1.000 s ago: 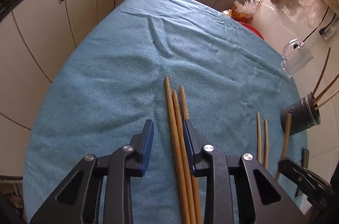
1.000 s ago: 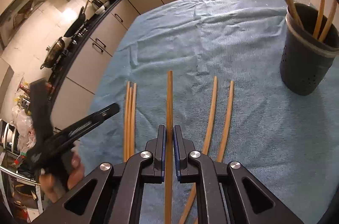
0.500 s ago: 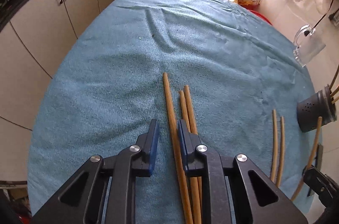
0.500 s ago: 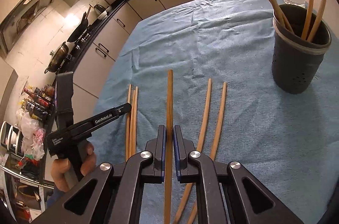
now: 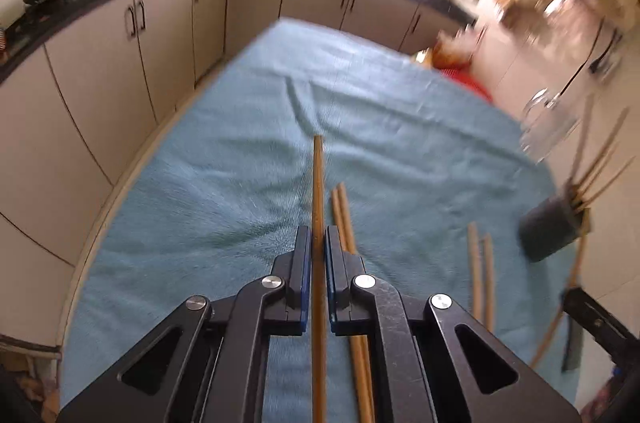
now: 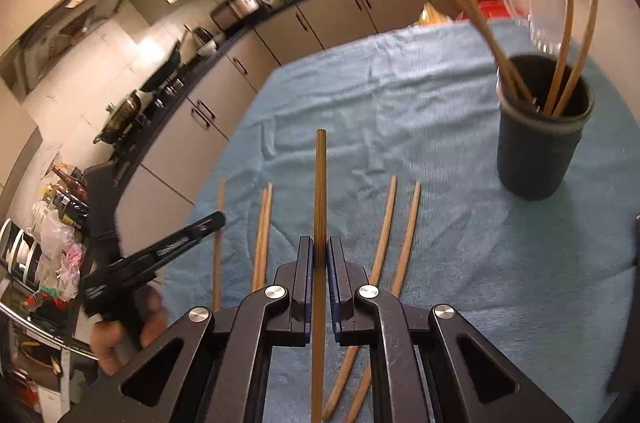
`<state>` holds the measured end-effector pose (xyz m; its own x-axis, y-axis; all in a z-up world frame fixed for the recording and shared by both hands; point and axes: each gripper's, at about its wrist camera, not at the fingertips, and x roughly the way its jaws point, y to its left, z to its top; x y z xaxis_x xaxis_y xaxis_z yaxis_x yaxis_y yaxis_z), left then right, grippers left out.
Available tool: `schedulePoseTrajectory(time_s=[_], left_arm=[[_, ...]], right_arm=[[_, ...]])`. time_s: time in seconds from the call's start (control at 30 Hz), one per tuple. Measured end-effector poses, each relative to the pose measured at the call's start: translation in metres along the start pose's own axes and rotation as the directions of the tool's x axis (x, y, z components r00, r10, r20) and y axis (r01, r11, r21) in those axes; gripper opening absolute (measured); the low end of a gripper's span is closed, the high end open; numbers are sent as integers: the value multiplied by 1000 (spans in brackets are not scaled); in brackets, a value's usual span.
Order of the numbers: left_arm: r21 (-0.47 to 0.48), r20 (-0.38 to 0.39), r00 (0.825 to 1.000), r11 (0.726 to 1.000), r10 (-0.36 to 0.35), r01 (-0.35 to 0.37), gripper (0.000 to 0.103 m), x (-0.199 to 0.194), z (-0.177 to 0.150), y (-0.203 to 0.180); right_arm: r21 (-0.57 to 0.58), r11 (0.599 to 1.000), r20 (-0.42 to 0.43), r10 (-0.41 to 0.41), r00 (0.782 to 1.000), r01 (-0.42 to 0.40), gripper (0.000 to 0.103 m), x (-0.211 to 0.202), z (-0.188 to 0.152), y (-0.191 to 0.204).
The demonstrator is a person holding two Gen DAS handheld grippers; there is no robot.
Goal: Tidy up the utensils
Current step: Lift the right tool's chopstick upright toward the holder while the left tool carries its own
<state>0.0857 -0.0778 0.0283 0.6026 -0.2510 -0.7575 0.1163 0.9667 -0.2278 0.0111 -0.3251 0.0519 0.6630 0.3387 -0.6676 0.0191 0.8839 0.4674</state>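
A: Kitchen setting, beige cabinets along the back, and a blue towel (image 5: 400,151) spread over the table. What have we got?

B: Both sides loaded! The left gripper (image 5: 317,255) is clenched on a chopstick (image 5: 318,183) running up the centre of its frame, two loose ones (image 5: 344,219) just to its right.

A: And the right gripper (image 6: 320,259)?

B: Clamped on its own chopstick (image 6: 321,183), pointing up mid-frame. The dark holder (image 6: 540,143) stands at centre right, several sticks already leaning inside.

A: Risks from here?

B: Plenty. These sticks are thin and gripped near one end; any tilt could let one pivot in the jaws. Two grippers converging on one holder could clash, and a long tip might snag the leaning sticks or tip the holder. The curved pair (image 6: 394,223) lower centre waits on the towel.
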Motion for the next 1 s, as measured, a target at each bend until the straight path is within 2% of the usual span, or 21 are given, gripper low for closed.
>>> schedulePoseTrajectory(time_s=[0.13, 0.3, 0.47, 1.0], left_arm=[[4, 110, 994, 1000, -26, 26, 6, -51, -10, -7], [35, 195, 979, 998, -55, 49, 6, -98, -26, -21], [68, 216, 974, 996, -73, 60, 6, -115, -34, -35], [110, 249, 963, 991, -102, 77, 6, -139, -37, -56]], right_arm=[[-54, 999, 94, 1, 996, 4, 7, -28, -8, 9], [-131, 991, 189, 7, 982, 19, 7, -59, -22, 22], [-169, 985, 222, 18, 975, 20, 7, -73, -30, 28], [-143, 990, 300, 30, 954, 14, 7, -105, -30, 7]])
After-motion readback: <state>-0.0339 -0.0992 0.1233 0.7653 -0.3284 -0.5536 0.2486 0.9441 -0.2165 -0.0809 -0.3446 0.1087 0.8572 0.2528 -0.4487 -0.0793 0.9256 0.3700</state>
